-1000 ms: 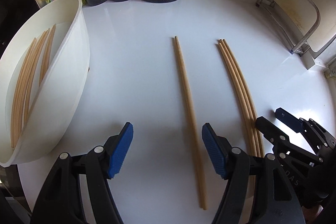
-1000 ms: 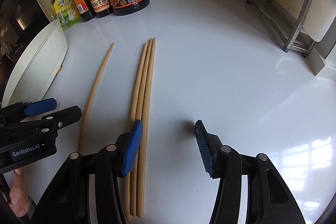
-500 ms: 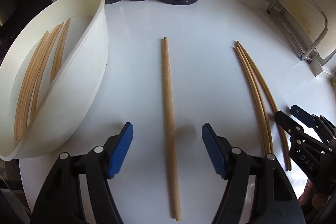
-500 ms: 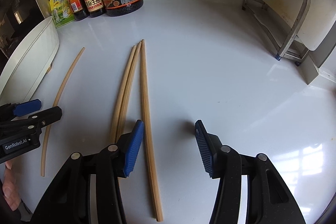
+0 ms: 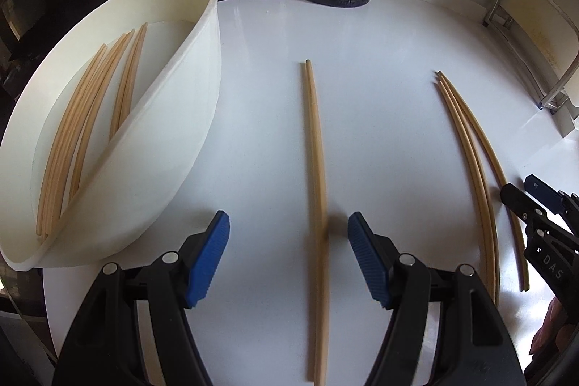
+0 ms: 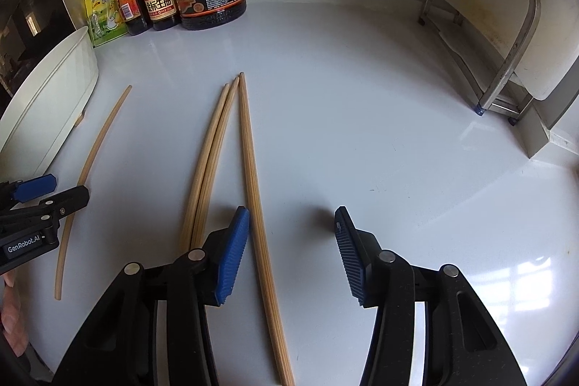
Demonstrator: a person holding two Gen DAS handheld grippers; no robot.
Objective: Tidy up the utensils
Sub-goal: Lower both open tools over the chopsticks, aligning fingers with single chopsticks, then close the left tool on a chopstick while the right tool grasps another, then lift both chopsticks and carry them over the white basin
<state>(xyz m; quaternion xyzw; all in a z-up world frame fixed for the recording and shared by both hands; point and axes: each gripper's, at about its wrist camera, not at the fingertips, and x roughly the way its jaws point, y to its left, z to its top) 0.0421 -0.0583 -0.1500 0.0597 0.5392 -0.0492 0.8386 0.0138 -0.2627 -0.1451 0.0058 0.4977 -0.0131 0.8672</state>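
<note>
On worktop (image 5: 380, 67), far left: white tub (image 5: 202, 118) already holds several chopsticks (image 5: 76, 132). Left gripper (image 5: 287, 252) fingers wide around central pair (image 5: 314, 169); right gripper (image 6: 291, 250) fingers wide, three chopsticks (image 6: 231, 151) left.

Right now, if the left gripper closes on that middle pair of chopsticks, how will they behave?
The chopsticks look thin, stiff and light, so they should lift without sagging. They are smooth and lie loose on the glossy counter, so one may slip or roll away. The open left gripper sits near one end, so they may tilt.

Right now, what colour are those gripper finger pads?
Blue pads, ribbed; clearest in the left wrist view.
</note>
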